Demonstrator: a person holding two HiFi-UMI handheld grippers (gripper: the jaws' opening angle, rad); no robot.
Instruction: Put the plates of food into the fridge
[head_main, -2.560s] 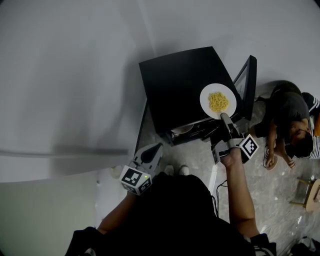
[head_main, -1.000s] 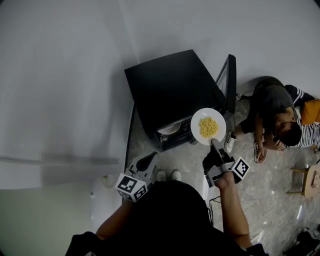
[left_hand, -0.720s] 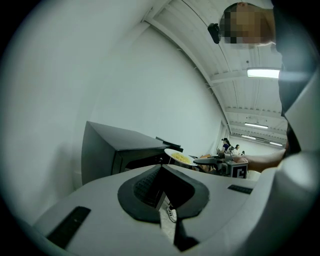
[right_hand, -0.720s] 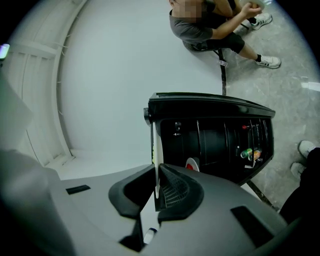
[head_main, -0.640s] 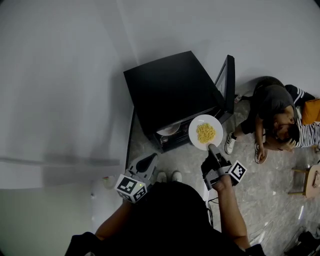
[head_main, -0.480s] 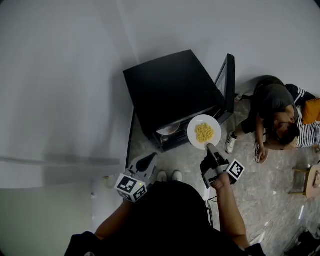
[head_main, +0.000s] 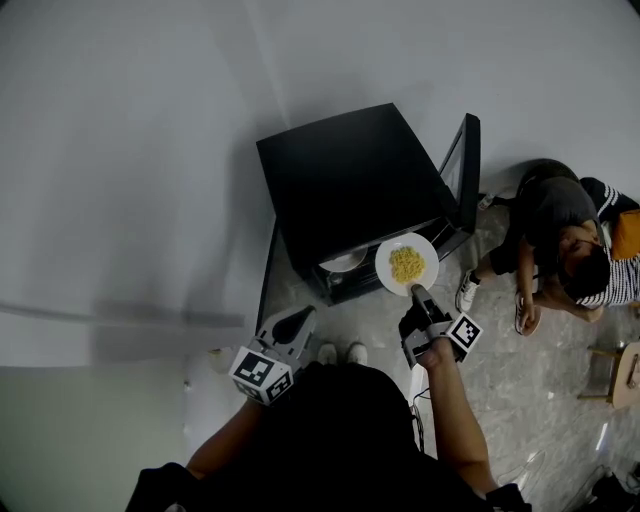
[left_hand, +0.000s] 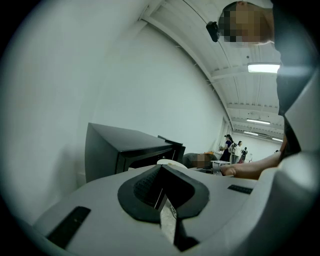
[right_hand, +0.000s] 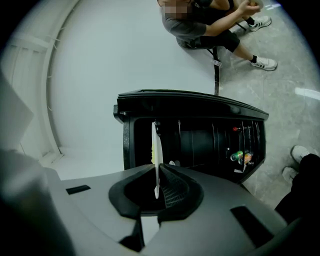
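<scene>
Standing behind the person, I see the black fridge (head_main: 350, 185) on the floor against the white wall, its door (head_main: 466, 165) swung open at the fridge's right side. The right gripper (head_main: 412, 289) has its jaws pinched on the near rim of a white plate (head_main: 386, 262) that carries a heap of yellow food (head_main: 407, 265). The plate hangs level just in front of the fridge's open mouth, toward the door side, not yet inside. In the right gripper view the plate (right_hand: 155, 145) shows edge-on, a thin white line caught between the two pads. The dark cavity of the fridge (right_hand: 200, 135) lies right behind it, with a couple of small coloured containers (right_hand: 240, 156) in it. Another pale dish (head_main: 343, 262) sits inside the fridge, on the side away from the door. The left gripper (head_main: 303, 317) hangs well short of the fridge, out in front of its left corner. In its own view the left gripper (left_hand: 162, 200) has its jaws drawn together with nothing between them. A seated person (head_main: 560, 225) is on the floor just beyond the fridge's open door.
</scene>
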